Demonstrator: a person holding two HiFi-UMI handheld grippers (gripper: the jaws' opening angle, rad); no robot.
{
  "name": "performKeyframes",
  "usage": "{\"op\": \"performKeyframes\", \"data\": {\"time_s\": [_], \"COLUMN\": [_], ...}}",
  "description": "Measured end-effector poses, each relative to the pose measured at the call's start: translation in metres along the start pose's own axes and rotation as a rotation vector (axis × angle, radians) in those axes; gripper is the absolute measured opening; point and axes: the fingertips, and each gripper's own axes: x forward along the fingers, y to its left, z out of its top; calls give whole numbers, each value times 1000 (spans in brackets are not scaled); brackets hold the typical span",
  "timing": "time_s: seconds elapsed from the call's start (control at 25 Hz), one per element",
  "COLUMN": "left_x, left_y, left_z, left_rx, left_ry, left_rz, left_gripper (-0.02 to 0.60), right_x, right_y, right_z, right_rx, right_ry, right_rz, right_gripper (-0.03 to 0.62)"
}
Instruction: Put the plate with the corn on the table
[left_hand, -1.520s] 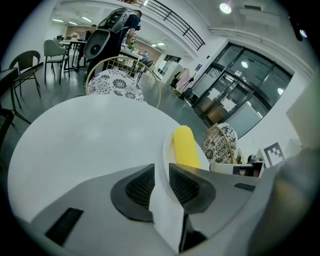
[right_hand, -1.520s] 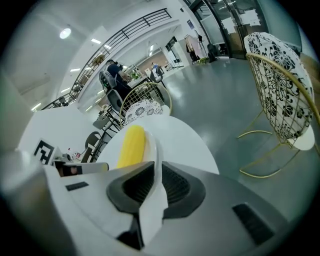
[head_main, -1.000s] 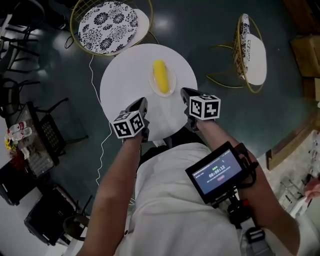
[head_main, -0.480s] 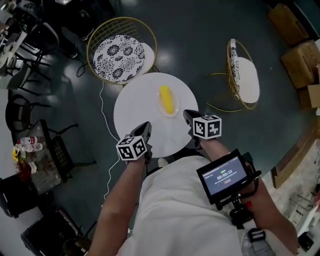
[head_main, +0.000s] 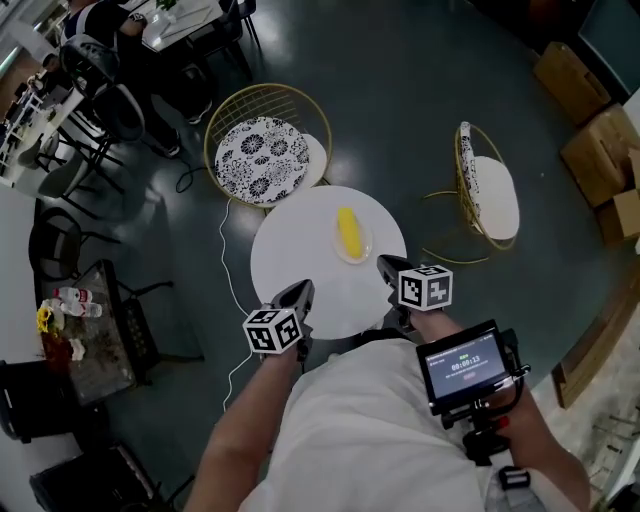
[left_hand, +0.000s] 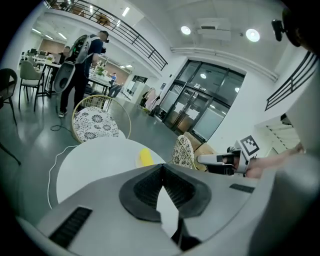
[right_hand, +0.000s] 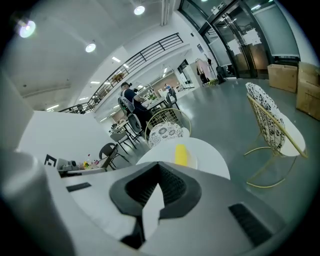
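Note:
A yellow corn cob (head_main: 349, 232) lies on a small pale plate (head_main: 358, 248) on the round white table (head_main: 300, 260), right of its middle. My left gripper (head_main: 303, 290) hovers at the table's near edge, jaws shut and holding nothing. My right gripper (head_main: 386, 265) is also shut and holds nothing, just short of the plate. In the left gripper view the corn (left_hand: 145, 157) lies ahead beyond my left gripper (left_hand: 161, 167). In the right gripper view the corn (right_hand: 181, 154) sits straight ahead of my right gripper (right_hand: 160, 166).
A gold wire chair with a patterned cushion (head_main: 265, 148) stands behind the table and a second chair (head_main: 485, 190) to its right. A white cable (head_main: 228, 250) runs over the floor on the left. Cardboard boxes (head_main: 590, 100) stand far right. A person (left_hand: 82, 55) stands by distant tables.
The head view has risen and pulled back, so the table and plate look smaller. Both grippers have drawn back from the plate towards the table's near edge. The plate and corn have not moved.

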Motion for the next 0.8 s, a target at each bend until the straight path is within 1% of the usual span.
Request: {"op": "performKeyframes", "data": {"time_s": [0.12,0.24,0.52,0.64,0.8], "left_x": [-9,-22,-46,-56,-75], "left_y": [-5,-11,-37,-41,-47], "left_z": [-3,-3,-19,-30,-44], "left_rx": [34,64,67,71,96], "left_ry": [-5,-13,-21,-12,-3], "left_rz": [-24,-35,-77,-90,-106], "left_gripper": [8,8,8,8,8], "right_x": [-8,-15,-51,-62,-74], "right_y": [5,20,52,61,74], "right_z": [-1,0,-12,-24,-42], "right_rx": [-9,-13,-26,-16,-6], "right_ry": [-31,-62,-107,-120,-139], "right_rz": [-3,19,67,79,90], "right_gripper": [8,8,8,8,8]}}
